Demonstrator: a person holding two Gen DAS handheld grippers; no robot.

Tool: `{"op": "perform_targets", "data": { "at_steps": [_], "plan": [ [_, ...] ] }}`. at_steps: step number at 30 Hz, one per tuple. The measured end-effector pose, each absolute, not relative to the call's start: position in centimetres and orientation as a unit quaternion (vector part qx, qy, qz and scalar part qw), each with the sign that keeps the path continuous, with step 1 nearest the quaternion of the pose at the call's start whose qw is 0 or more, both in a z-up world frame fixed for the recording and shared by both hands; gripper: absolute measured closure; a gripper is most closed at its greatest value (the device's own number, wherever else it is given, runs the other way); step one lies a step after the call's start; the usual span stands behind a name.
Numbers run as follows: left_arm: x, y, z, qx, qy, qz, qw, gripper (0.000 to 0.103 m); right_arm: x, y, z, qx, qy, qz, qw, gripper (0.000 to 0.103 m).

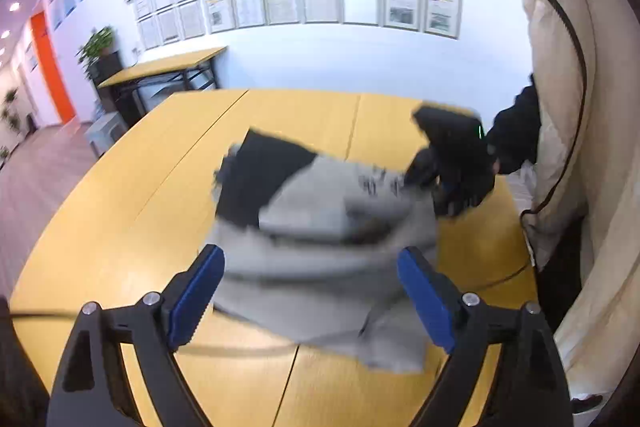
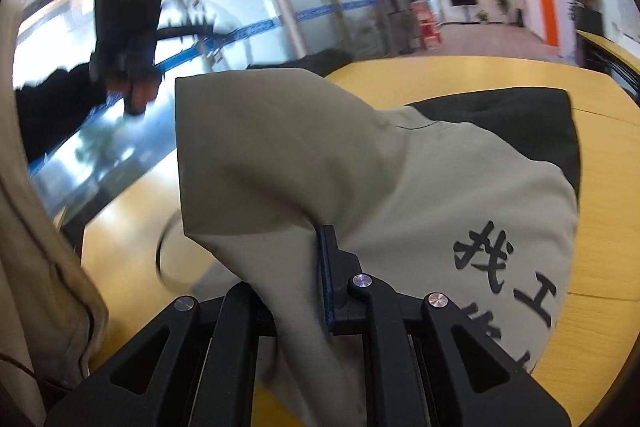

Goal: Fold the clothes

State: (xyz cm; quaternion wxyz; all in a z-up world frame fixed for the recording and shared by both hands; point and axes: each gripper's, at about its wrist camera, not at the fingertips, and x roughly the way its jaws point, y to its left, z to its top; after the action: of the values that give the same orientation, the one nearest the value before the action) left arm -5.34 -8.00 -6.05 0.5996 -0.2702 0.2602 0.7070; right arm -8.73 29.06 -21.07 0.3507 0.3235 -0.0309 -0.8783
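Grey cotton with a black panel — the garment (image 1: 320,227) lies bunched on the yellow wooden table (image 1: 120,207), directly ahead of and below the left gripper (image 1: 310,301). That gripper's blue pads (image 1: 196,303) stand wide apart with nothing between them, cloth showing only beyond the gap. The right gripper (image 2: 320,279) is the nearer one: its jaws are pinched on a fold of the grey cloth (image 2: 280,167), which rises as a raised flap from the clamp. From the left wrist view the heap's long axis runs from the near right edge up towards the far left, black end farthest away; the printed characters (image 2: 508,267) sit beside the right clamp. Any fold, I judge, turns on that held corner — the left must come down onto the free near edge.
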Motion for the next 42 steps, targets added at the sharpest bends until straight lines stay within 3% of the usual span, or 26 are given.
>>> {"op": "perform_targets", "data": {
  "at_steps": [2, 6, 10, 13, 18, 20, 25, 33, 39, 42],
  "plan": [
    [-5.9, -7.4, -6.4, -0.261, 0.26, 0.694, 0.618, 0.011, -7.8, 27.0, -22.1, 0.331, 0.015, -0.87, 0.365, 0.094],
    [-9.2, -1.2, -12.2, -0.286, 0.271, 0.643, 0.656, 0.013, -5.6, 23.7, -24.4, 0.318, 0.117, -0.861, 0.38, 0.094],
    [-9.6, 3.4, -15.6, -0.309, 0.292, 0.63, 0.65, 0.019, -4.0, 21.5, -26.7, 0.294, 0.194, -0.854, 0.383, 0.094],
    [-10.8, 3.9, -15.6, -0.322, 0.261, 0.652, 0.635, 0.019, -4.4, 21.8, -26.3, 0.292, 0.175, -0.864, 0.37, 0.095],
    [-10.4, -1.5, -11.9, -0.324, 0.239, 0.68, 0.613, 0.019, -3.3, 23.2, -23.2, 0.245, 0.113, -0.9, 0.342, 0.097],
    [-10.2, -3.8, -9.8, -0.321, 0.239, 0.689, 0.604, 0.019, -3.2, 21.7, -22.7, 0.225, 0.135, -0.893, 0.365, 0.097],
    [-9.3, -6.5, -7.0, -0.311, 0.245, 0.704, 0.589, 0.019, -2.9, 16.4, -27.6, 0.243, 0.21, -0.841, 0.434, 0.097],
    [-7.4, -1.6, -14.7, -0.324, 0.301, 0.654, 0.614, 0.019, -2.0, 13.2, -32.7, 0.281, 0.249, -0.794, 0.477, 0.096],
    [-7.0, -0.1, -20.7, -0.345, 0.334, 0.639, 0.601, 0.019, -2.6, 13.1, -32.6, 0.287, 0.26, -0.776, 0.497, 0.096],
    [-7.1, -0.6, -21.6, -0.352, 0.306, 0.653, 0.597, 0.019, -1.7, 14.5, -32.3, 0.297, 0.255, -0.773, 0.5, 0.096]
  ]
}}
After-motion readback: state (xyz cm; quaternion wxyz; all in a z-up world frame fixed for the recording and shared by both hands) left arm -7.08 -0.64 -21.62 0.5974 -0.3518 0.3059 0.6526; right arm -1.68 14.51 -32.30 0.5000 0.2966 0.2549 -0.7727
